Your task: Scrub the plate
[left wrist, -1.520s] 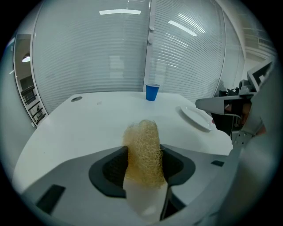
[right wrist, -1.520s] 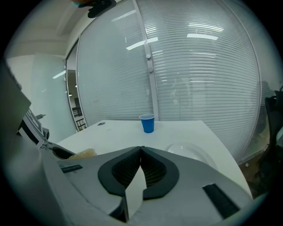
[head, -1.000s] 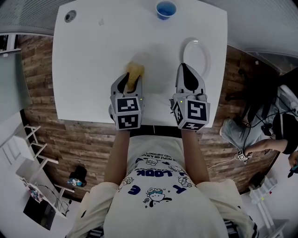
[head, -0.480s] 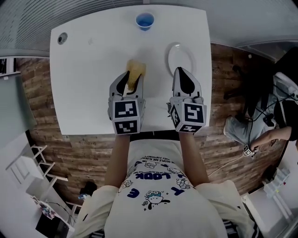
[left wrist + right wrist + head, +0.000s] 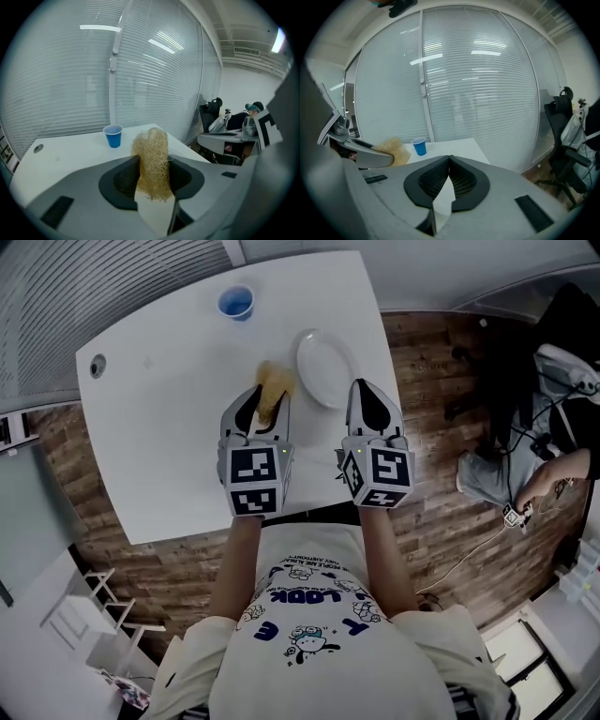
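**Left tool (image 5: 269, 399) has the scrubber (image 5: 275, 381), plate (image 5: 323, 381) is right next to it**

So the plate is white and round, and it sits flat on the white bench (image 5: 169, 427), close to the bench's right edge in the head view. Everything else below is placed off that plate.

The left tool is just left of the plate. Its jaws are partway apart and clamped on a tan, wiry scrubber. The left gripper view shows it best: the scrubber stands upright between the two dark pads (image 5: 123, 176) and pokes out well past the tips. From the head view I can't tell whether the scrubber touches the plate or just hangs beside its left rim.

The right tool (image 5: 367, 385) is on the plate's near right side, with its tip just at the rim. In the right gripper view the jaws are closed tip to tip with nothing in them. There's only a thin wedge-shaped gap further back. That view also catches the scrubber off to the left.

A blue cup (image 5: 236, 302) stands upright beyond the plate and to its left, well apart from it, near the far edge of the bench. A small dark round spot (image 5: 97, 365) sits way off to the plate's left, near the bench corner.

Under the bench is a wood floor (image 5: 422, 474). Both gripper views show window blinds (image 5: 140, 70) past the far side of the plate.
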The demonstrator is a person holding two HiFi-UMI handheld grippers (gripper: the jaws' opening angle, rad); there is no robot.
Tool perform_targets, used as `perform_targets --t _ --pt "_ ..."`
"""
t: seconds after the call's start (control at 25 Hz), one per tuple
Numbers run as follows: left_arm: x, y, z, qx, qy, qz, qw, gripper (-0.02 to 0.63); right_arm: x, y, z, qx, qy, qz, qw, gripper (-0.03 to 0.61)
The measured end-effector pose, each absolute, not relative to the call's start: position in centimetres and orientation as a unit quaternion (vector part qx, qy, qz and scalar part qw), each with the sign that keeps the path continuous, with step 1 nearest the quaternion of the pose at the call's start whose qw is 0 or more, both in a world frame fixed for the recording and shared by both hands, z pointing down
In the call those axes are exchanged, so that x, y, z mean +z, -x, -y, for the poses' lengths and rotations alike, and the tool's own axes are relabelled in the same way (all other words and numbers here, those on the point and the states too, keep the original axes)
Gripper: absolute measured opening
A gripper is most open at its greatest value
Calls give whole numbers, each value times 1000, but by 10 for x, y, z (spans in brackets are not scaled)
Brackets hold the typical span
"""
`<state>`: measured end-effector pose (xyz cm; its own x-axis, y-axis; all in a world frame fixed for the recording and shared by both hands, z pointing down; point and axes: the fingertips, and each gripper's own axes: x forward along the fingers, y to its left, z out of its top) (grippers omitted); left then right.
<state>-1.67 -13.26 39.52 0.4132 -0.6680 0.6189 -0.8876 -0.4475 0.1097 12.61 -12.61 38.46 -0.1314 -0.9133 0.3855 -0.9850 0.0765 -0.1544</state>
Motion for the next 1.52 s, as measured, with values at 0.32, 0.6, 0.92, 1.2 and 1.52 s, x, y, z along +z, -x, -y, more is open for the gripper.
perform_targets --t 0.32,0.6,0.92,1.2,1.52 --pt "411 -20 134 273 -827 438 223 179 407 -156 117 232 -673 697 89 -6" --pt "429 -39 139 288 -831 418 227 179 432 -168 120 267 -672 684 97 -6" --pt "438 -44 139 293 -825 414 249 179 456 -173 117 323 -661 672 78 41" --pt "443 -47 140 284 -824 413 263 179 473 -170 114 353 -645 671 91 58" --pt "449 -46 136 284 -823 411 270 179 490 -164 113 385 -626 672 97 75"
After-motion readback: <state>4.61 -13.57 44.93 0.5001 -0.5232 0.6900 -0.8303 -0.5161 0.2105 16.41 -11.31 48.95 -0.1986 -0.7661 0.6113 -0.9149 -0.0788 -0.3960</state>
